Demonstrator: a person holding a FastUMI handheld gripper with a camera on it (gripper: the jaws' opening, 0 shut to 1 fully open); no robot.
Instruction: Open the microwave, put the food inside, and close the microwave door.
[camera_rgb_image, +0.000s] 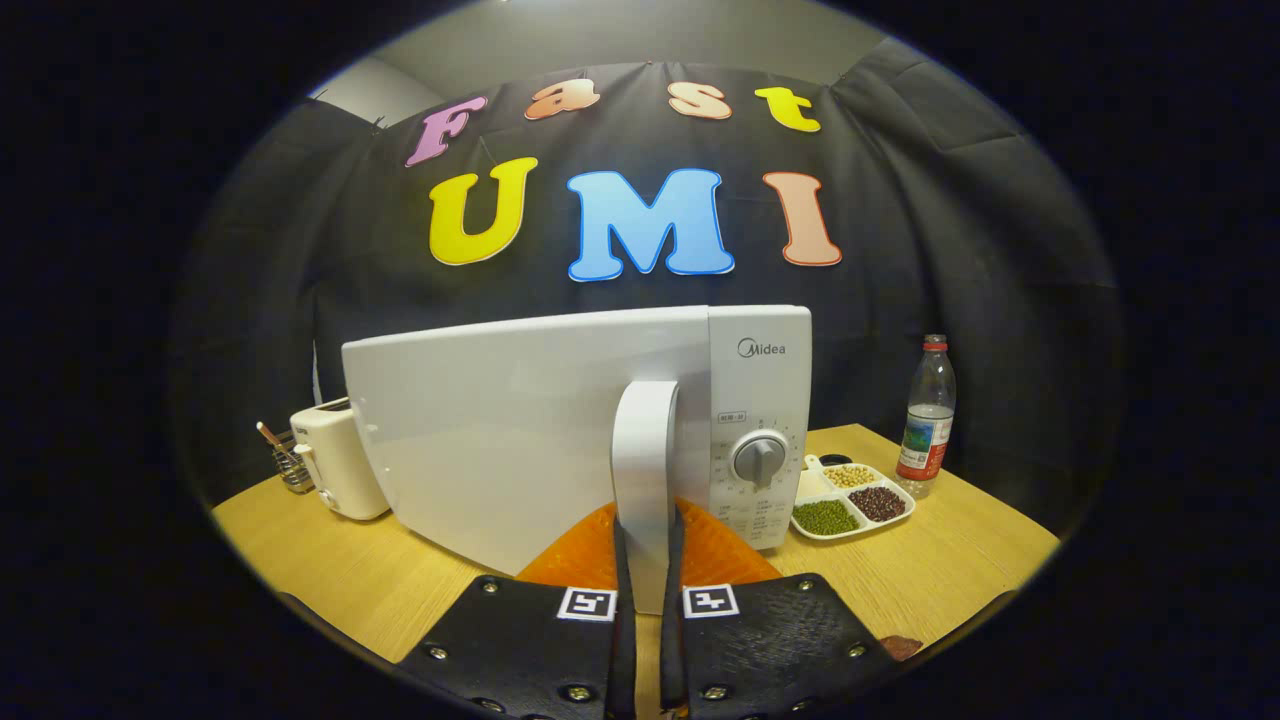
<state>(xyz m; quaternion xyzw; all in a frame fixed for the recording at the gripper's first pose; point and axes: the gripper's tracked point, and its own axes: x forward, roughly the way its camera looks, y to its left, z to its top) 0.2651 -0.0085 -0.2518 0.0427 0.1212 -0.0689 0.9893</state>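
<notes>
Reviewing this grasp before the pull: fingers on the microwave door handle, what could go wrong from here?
1. The gripper is closed on the lower end of the door handle; it may slip off as the door swings.
2. The microwave could slide on the table instead of opening.
3. The toaster stands beside the door's far edge, so a wide swing might hit it.

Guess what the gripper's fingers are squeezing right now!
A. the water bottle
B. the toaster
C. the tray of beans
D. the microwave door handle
D: the gripper has one finger on each side of the upright door handle of the microwave, pressing on it; the other things stand apart on the table.
</notes>
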